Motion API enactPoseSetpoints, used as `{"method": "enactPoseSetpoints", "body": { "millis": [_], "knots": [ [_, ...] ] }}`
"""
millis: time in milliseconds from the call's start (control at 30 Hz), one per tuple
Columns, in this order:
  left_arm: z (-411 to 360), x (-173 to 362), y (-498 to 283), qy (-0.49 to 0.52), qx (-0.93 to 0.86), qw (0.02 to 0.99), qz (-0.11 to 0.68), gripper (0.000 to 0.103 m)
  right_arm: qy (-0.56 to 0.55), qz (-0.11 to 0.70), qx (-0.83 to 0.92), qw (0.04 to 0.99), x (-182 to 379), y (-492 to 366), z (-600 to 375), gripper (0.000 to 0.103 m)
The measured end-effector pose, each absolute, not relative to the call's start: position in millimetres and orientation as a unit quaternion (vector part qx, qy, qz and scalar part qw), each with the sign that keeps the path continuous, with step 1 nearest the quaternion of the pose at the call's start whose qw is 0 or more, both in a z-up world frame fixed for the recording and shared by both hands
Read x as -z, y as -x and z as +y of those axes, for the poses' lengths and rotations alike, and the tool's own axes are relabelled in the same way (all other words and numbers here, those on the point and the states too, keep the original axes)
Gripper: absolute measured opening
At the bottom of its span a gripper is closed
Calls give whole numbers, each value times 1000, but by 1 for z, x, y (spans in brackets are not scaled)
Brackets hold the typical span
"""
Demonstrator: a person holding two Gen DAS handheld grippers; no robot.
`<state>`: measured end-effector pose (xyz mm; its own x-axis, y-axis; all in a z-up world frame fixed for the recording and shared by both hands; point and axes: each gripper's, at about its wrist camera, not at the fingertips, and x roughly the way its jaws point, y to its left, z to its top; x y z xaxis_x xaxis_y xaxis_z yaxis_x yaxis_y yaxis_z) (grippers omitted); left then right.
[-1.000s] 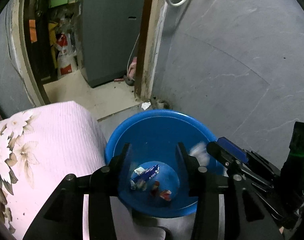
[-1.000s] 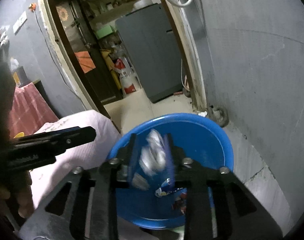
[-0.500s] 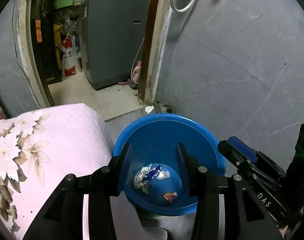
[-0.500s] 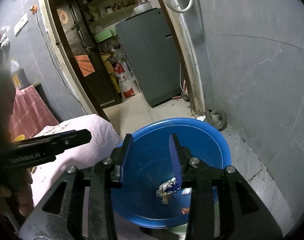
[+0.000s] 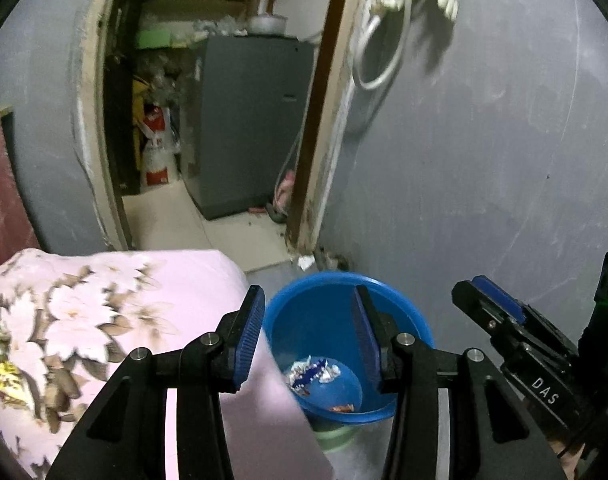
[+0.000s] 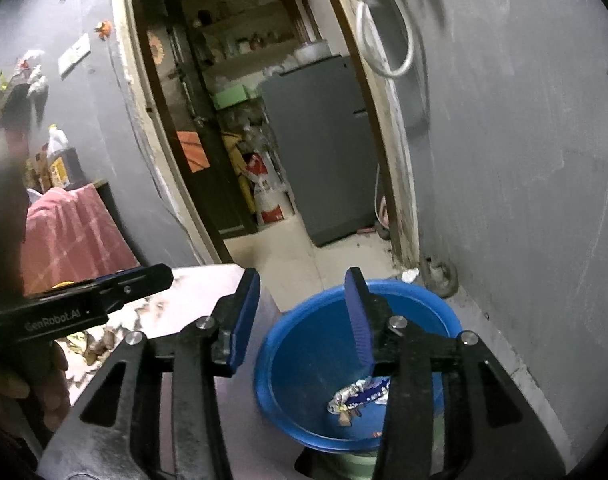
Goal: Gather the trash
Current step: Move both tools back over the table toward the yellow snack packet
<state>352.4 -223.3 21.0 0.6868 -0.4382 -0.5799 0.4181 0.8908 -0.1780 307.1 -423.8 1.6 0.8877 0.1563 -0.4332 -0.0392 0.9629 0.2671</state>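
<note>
A blue plastic basin (image 5: 324,282) sits low by the grey wall, with crumpled silver-and-blue wrappers (image 5: 312,372) and a small red wrapper (image 5: 342,408) on its bottom. My left gripper (image 5: 307,308) hovers above and short of it, open, nothing between its blue pads. In the right wrist view the basin (image 6: 424,294) and wrappers (image 6: 356,394) lie below my right gripper (image 6: 302,292), whose jaws are opening with nothing between them. A right finger (image 5: 500,312) shows at the left view's right edge.
Pink flowered bedding (image 5: 104,300) lies left of the basin, partly over its rim. A green stand (image 5: 336,438) is under the basin. Behind is a doorway with a grey fridge (image 5: 248,120) and red-white sacks (image 5: 158,156). A grey wall (image 5: 484,160) closes the right side.
The right gripper let the crumpled wrapper go and it now lies in the basin; its jaws spread wider. Both grippers rose and drew back, so the basin looks smaller and lower.
</note>
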Motion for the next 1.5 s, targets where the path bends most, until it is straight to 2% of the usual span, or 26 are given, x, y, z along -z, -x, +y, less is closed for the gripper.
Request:
{"method": "enactPoseSetpoints", "body": {
  "millis": [67,233,400,433,467,667,1133,1500],
  "knots": [
    [-210,-30,-342,26,229,925,303,47,-122,221,-54,966,-11,-302,-416,75],
    [-175,-49,-326,50,217,937,271,51,-107,192,-62,973,-33,-290,-391,83],
    [-132,-65,-306,73,197,949,233,65,-92,165,-74,979,-50,-279,-359,99],
    [-124,-68,-302,77,192,952,227,71,-90,159,-77,980,-53,-278,-352,102],
    [-114,-70,-296,81,184,955,217,78,-88,153,-81,981,-56,-276,-345,103],
    [-64,-81,-261,85,137,973,164,96,-86,116,-102,984,-70,-263,-306,103],
    [27,-78,-201,92,38,990,101,98,-50,34,-159,985,-84,-226,-218,103],
    [64,-55,-185,75,-13,993,91,98,-5,28,-199,979,-69,-223,-167,103]
  ]
}}
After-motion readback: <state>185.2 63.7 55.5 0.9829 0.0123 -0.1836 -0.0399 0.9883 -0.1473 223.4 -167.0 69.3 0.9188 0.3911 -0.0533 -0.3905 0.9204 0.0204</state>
